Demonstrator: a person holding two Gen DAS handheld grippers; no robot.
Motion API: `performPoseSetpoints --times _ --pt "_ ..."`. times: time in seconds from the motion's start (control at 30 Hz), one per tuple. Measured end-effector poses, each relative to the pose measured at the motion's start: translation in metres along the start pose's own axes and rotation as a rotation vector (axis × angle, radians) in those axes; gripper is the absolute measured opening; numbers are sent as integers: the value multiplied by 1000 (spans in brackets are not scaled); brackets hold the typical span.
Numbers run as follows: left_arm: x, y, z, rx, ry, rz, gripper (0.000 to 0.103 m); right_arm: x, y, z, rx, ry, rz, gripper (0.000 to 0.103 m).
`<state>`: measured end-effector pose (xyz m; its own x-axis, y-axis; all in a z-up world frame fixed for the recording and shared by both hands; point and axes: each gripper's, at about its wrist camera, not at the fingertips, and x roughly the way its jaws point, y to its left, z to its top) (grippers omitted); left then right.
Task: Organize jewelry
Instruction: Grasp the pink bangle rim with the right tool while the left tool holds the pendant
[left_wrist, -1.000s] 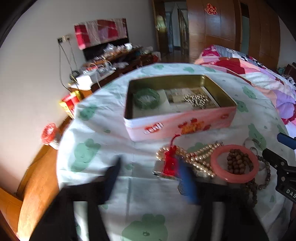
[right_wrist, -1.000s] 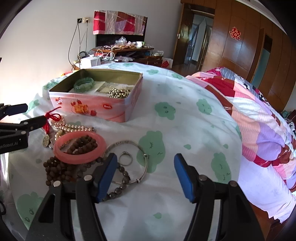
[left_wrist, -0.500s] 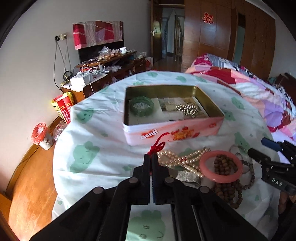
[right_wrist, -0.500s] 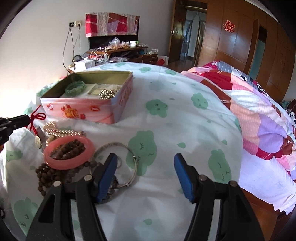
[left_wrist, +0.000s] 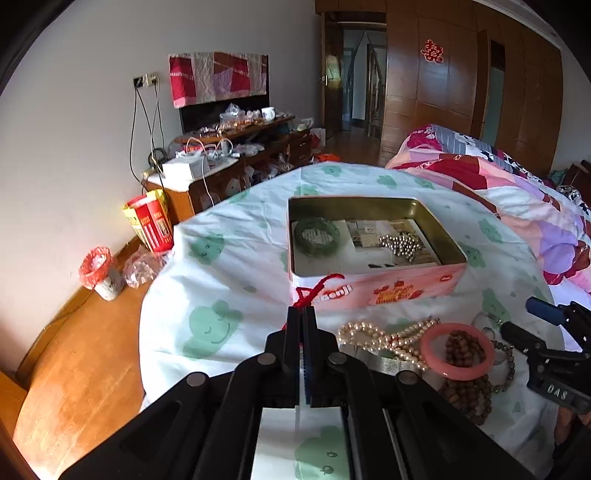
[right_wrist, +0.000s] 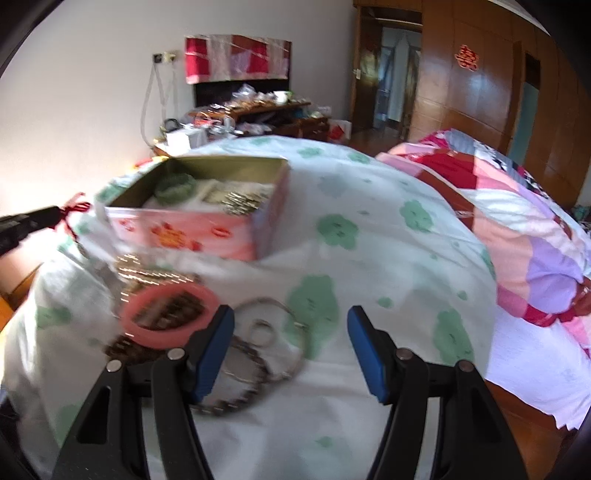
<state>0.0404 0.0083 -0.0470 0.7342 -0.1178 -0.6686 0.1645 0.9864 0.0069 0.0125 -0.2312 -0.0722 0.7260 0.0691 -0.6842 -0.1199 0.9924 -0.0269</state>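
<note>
My left gripper (left_wrist: 302, 314) is shut on a red knotted cord (left_wrist: 317, 286), whose loop sticks out past the tips toward the pink tin box (left_wrist: 376, 290). The tin holds a green bangle (left_wrist: 317, 234) and a gold bead bracelet (left_wrist: 402, 243). On the cloth in front of the tin lie a pearl necklace (left_wrist: 384, 336), a pink bangle (left_wrist: 458, 350) and brown wooden beads (left_wrist: 465, 391). My right gripper (right_wrist: 290, 314) hangs open above a silver bangle (right_wrist: 291, 365) and a small ring (right_wrist: 263, 331), gripping nothing. The right wrist view is blurred.
The round table wears a white cloth with green prints (left_wrist: 221, 266); its edge drops to a wooden floor (left_wrist: 74, 376) on the left. A bed with a patchwork quilt (right_wrist: 517, 229) stands close on the right. A cluttered sideboard (left_wrist: 229, 155) lines the far wall.
My left gripper's jaws closed on the red cord and rose with it toward the tin. The right gripper stayed open and shifted only slightly.
</note>
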Motion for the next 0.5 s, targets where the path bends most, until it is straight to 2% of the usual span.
performPoseSetpoints --times 0.17,0.27,0.5 --pt "0 2 -4 1 15 28 0 5 28 10 -48 3 92 66" --pt "-1 9 -4 -5 14 74 0 13 46 14 -80 18 126 73" --pt "7 20 -7 -34 35 86 0 34 60 11 -108 92 147 83"
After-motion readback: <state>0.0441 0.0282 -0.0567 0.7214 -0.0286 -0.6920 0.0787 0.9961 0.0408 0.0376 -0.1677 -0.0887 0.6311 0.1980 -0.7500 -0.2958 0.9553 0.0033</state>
